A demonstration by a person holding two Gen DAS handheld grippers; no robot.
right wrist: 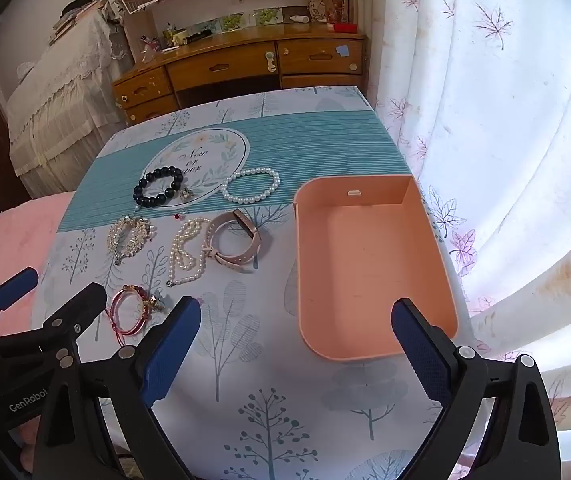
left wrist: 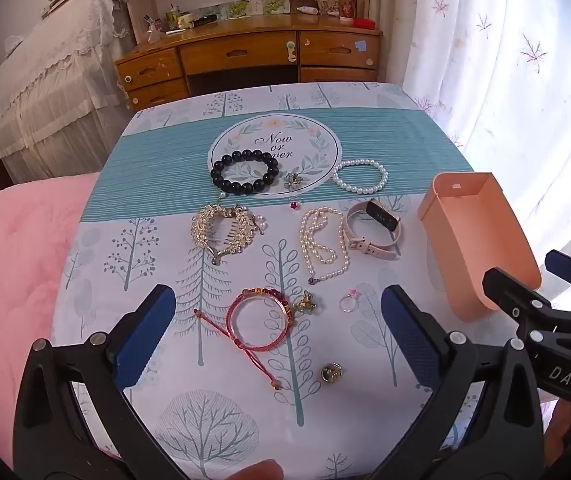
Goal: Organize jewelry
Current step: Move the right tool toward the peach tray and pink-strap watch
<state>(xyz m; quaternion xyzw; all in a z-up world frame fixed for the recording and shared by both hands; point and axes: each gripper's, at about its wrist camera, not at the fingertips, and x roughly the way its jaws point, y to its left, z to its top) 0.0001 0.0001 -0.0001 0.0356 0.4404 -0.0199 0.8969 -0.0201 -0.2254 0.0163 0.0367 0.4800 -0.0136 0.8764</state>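
Observation:
Jewelry lies spread on the tree-print tablecloth (left wrist: 213,380): a black bead bracelet (left wrist: 218,168), a white pearl bracelet (left wrist: 359,163), a gold hair comb (left wrist: 223,228), a pearl necklace (left wrist: 323,242), a pink watch (left wrist: 381,212), a red string bracelet (left wrist: 232,310), a small ring (left wrist: 349,302) and a gold round piece (left wrist: 331,372). An empty peach box (right wrist: 365,264) stands at the right. My left gripper (left wrist: 277,336) hangs open above the red bracelet. Over the box's near-left corner, my right gripper (right wrist: 297,344) is open too. Neither holds anything.
A pink quilt (left wrist: 13,260) borders the table on the left. White curtains (right wrist: 505,160) hang close along the right edge. Beyond the far edge stands a wooden desk (left wrist: 245,52) with clutter on it. Bare cloth lies between the jewelry and the box.

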